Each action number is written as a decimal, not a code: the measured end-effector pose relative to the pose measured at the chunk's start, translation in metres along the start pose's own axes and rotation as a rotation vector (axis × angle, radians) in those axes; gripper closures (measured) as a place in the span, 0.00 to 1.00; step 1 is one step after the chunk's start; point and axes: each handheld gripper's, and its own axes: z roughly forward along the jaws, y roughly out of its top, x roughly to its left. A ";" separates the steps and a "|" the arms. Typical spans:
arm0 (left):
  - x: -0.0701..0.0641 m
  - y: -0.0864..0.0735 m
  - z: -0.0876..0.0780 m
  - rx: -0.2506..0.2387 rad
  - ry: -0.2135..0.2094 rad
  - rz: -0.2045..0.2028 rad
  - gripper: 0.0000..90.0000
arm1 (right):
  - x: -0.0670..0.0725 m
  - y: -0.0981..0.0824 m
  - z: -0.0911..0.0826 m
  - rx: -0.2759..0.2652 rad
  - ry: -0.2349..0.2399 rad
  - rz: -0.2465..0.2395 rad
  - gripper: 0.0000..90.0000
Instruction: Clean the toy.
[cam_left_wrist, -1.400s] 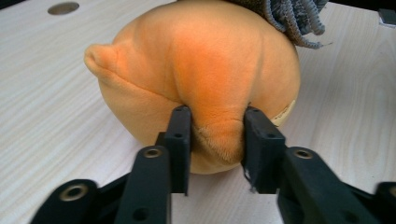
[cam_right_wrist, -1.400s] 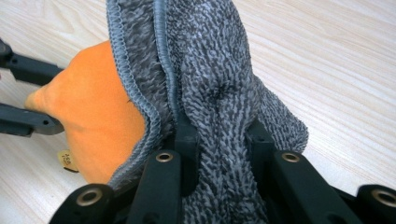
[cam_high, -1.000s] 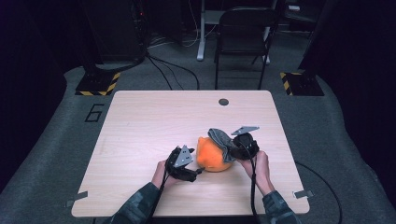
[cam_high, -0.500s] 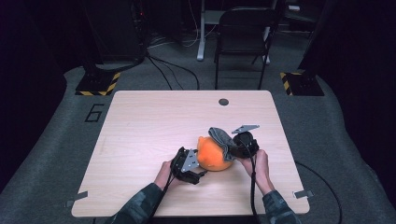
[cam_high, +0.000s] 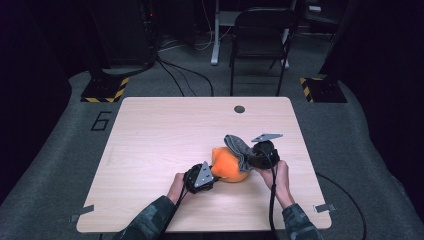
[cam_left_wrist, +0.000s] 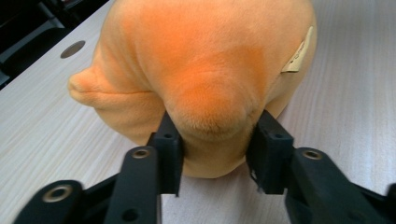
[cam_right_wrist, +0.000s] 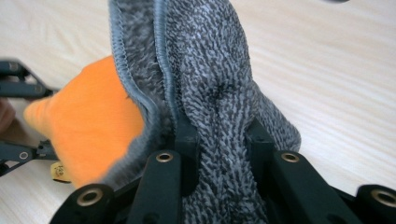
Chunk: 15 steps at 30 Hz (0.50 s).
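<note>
Gripping from both sides: two hand-held grippers meet on a soft orange plush toy (cam_high: 231, 167) near the front middle of a pale wooden table (cam_high: 165, 135), a little right of centre. Left gripper (cam_high: 201, 176), held in the person's left hand (cam_high: 176, 186), comes at the toy from its left end; in the left gripper view its two black jaws are partly closed and press into a rounded bulge of orange plush, one jaw on each side, the fabric puckered between them. A small cream label (cam_left_wrist: 299, 50) is sewn to the toy's far right side in that view. Toy's underside rests on the tabletop. Right gripper (cam_high: 255, 158), held in the person's right hand (cam_high: 280, 177), sits at the toy's right end; its jaws are closed narrow on a fold of speckled grey knit cloth (cam_right_wrist: 210, 93) with a stitched hem. Cloth rises from between the jaws and lies against the orange plush, draped over the toy's upper right part in the high view. Whether the cloth is sewn to the toy or loose, cannot tell. Both forearms, in dark patterned sleeves, enter from the table's front edge. A dark round hole (cam_high: 239, 109) sits near the table's far edge. Beyond the table, a dark folding chair (cam_high: 260, 40) on grey carpet.
</note>
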 end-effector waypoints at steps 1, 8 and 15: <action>0.000 0.000 0.000 0.003 0.002 0.003 0.71 | -0.005 -0.001 -0.005 -0.014 -0.022 -0.006 0.81; 0.000 -0.001 -0.001 -0.005 0.004 -0.007 0.77 | -0.066 -0.030 -0.041 -0.010 -0.227 0.129 0.81; 0.001 -0.002 -0.002 -0.018 0.005 -0.020 0.83 | -0.094 -0.052 -0.033 0.029 -0.239 0.198 0.80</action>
